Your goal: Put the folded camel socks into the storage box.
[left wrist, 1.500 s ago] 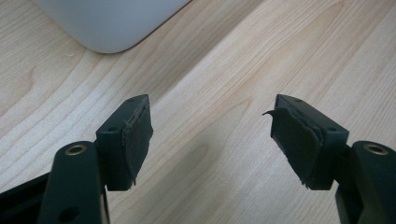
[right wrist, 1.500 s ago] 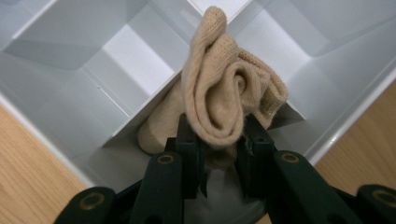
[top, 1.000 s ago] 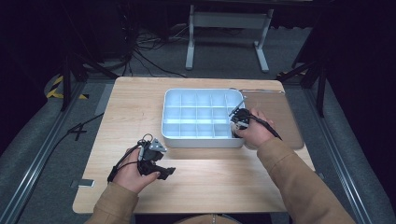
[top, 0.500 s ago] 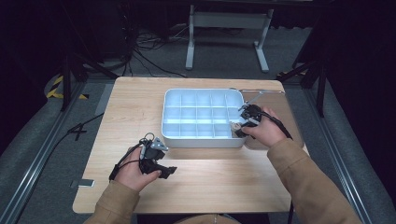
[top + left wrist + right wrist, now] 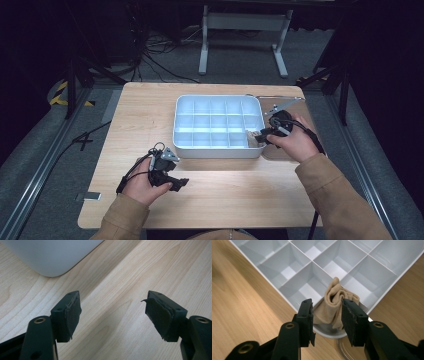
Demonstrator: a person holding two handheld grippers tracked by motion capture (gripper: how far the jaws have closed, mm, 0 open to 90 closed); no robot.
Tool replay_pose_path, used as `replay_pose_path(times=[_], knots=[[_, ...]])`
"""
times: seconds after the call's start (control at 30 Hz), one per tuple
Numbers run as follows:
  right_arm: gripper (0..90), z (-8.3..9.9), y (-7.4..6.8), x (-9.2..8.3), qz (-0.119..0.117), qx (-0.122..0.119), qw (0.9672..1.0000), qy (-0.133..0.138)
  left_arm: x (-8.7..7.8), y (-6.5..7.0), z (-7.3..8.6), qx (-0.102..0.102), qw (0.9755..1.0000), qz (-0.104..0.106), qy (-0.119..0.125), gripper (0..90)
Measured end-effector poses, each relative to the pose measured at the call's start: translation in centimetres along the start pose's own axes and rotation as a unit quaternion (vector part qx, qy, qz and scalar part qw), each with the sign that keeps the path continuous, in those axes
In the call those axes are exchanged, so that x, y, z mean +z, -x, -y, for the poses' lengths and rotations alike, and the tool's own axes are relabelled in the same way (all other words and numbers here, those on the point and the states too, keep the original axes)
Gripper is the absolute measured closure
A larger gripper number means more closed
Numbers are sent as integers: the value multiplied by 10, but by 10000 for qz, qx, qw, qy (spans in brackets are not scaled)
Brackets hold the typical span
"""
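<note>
Working the corner of the white divider tray (image 5: 218, 123) right now. My right gripper (image 5: 327, 313) sits over the tray's near right corner cell, and a bunched-up beige cloth (image 5: 334, 302) is stuffed in that cell, poking up above the dividers. The jaws have just been closing a bit, with the cloth between them; they look pinched on its lower folds, though it's a loose hold at best. I'd guess the cloth is scrunched like that so it fits a single cell, and I'm coming in from the corner so the jaws clear the tray's rim.

My left gripper (image 5: 167, 172) is parked on the bare table (image 5: 145, 107) just off the tray's near left corner, jaws spread wide with nothing in them, probably just staying out of the way.

Around the tray: all the other cells look empty. A metal bracket thing (image 5: 280, 104) lies by the tray's far right corner. What's in the way is mostly the thin divider walls and the rim hugging the cloth.
</note>
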State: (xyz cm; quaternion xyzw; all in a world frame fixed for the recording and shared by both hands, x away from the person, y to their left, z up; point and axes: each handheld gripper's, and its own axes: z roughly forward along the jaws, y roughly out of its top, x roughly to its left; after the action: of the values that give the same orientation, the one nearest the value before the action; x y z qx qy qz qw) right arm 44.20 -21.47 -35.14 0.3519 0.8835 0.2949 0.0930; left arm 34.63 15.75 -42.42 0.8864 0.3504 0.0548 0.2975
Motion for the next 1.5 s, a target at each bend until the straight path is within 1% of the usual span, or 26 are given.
replay_pose_path(times=[0.03,0.07,0.13,0.17,0.27,0.3,0.37,0.43,0.47,0.53,0.6,0.7,0.73,0.77,0.83,0.87,0.93,1.0,1.03,1.07,1.1,1.23,1.33,1.4,1.47,1.5], knots=[[608,3,0,-3,-46,-12,9999,92,-2,0,0,-32,10000,3,-13,297],[605,8,0,-8,-132,-37,9996,234,-2,0,1,-51,10000,-2,34,298],[605,11,1,-10,-163,-59,9994,295,-2,0,1,-51,10000,1,37,299],[605,14,1,-12,-198,-62,9992,349,-4,-2,1,-5,10000,-18,31,300],[596,24,3,-19,-221,-184,9983,517,-6,-2,2,-93,9999,-27,75,301],[590,28,2,-23,-241,-206,9977,592,-6,-3,2,-43,9999,-46,108,302],[581,33,1,-27,-297,-298,9969,661,-8,-2,1,-160,9998,-26,123,313],[573,39,-1,-30,-333,-363,9962,723,-9,-2,1,-166,9997,-40,198,341],[572,43,-2,-32,-342,-375,9959,755,-11,-2,0,-124,9997,-34,230,341],[569,52,-4,-37,-364,-370,9953,812,-14,-3,0,-142,9995,-48,285,351],[568,60,-4,-40,-351,-347,9951,862,-15,-3,0,-233,9991,-45,343,356],[561,69,-5,-42,-335,-337,9944,944,-17,-4,0,-227,9989,-50,400,356],[557,73,-6,-43,-356,-349,9937,1007,-18,-4,0,-257,9988,-32,411,356],[554,76,-7,-44,-359,-360,9930,1063,-18,-4,0,-221,9989,-31,405,357],[553,79,-8,-44,-350,-375,9926,1105,-18,-4,0,-251,9988,4,411,363],[553,88,-11,-45,-413,-383,9908,1230,-18,-4,-1,-233,9989,22,396,369],[553,92,-12,-45,-440,-377,9900,1286,-17,-3,-1,-267,9988,40,407,368],[554,103,-14,-41,-547,-264,9876,1447,-17,-3,-2,-209,9991,45,363,368],[554,103,-14,-41,-547,-264,9876,1447,-16,-2,-2,-210,9991,51,378,368],[554,109,-17,-35,-567,-344,9898,1259,-16,-2,-2,-210,9991,51,378,368],[554,109,-17,-35,-567,-344,9898,1259,-16,-2,-3,-205,9991,49,369,368],[554,122,-25,-27,-652,-440,9893,1231,-14,-2,-3,-222,9992,59,334,367],[546,130,-29,-23,-646,-505,9888,1249,-11,-1,-3,-189,9994,57,271,359],[535,135,-30,-17,-655,-503,9890,1224,-9,-2,-3,-118,9998,71,160,344],[531,137,-31,-14,-634,-502,9893,1212,-7,-1,-3,-160,9997,88,148,333],[528,140,-31,-10,-615,-496,9898,1189,-5,-2,-2,-175,9998,99,96,333]])
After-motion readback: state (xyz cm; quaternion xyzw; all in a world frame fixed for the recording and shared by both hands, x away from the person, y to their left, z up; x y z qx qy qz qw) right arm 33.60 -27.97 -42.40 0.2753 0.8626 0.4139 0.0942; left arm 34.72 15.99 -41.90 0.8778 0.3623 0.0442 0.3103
